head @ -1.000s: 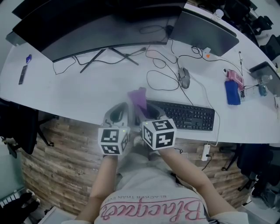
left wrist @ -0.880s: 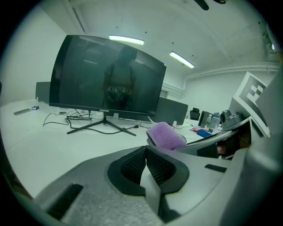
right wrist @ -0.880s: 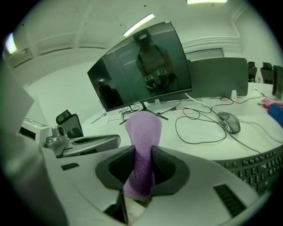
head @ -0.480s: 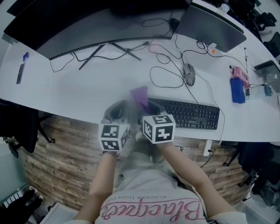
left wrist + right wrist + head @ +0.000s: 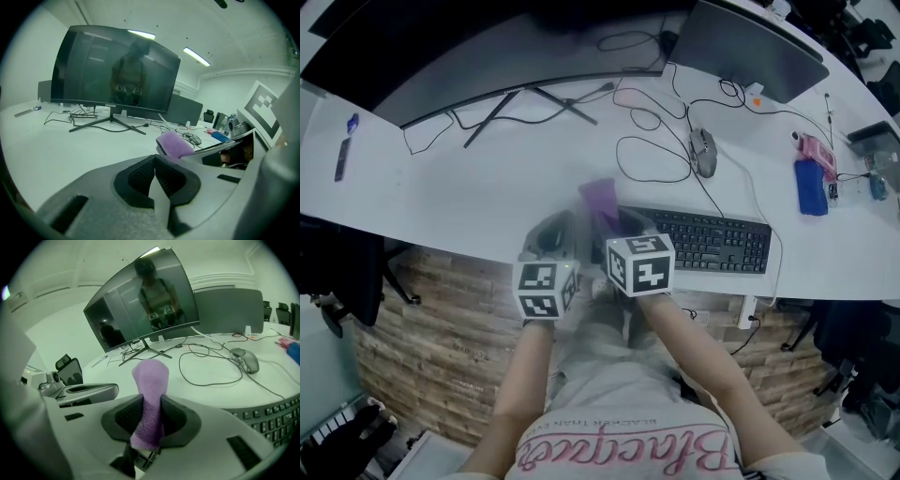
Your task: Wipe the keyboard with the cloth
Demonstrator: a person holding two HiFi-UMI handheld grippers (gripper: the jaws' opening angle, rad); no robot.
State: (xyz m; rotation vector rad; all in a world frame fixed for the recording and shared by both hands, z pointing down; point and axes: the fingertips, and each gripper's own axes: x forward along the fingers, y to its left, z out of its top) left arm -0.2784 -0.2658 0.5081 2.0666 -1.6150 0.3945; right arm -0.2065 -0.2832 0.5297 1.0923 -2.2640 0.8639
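Observation:
A black keyboard [image 5: 708,240] lies near the front edge of the white desk [image 5: 469,183], to the right of both grippers; its keys [image 5: 276,420] show at lower right in the right gripper view. My right gripper [image 5: 614,223] is shut on a purple cloth [image 5: 149,401], which sticks up out of the jaws and hangs over the keyboard's left end [image 5: 602,202]. My left gripper [image 5: 551,236] hovers just left of it, jaws shut with nothing between them [image 5: 153,176]. The cloth [image 5: 174,143] appears to its right.
A large curved monitor [image 5: 487,56] on a stand spans the back of the desk. Loose cables [image 5: 652,150] and a mouse [image 5: 704,151] lie behind the keyboard. A second screen [image 5: 755,52] stands at back right; a blue object [image 5: 810,187] lies far right.
Both grippers and the cloth have kept their place at the keyboard's left end; only the head view has shifted slightly.

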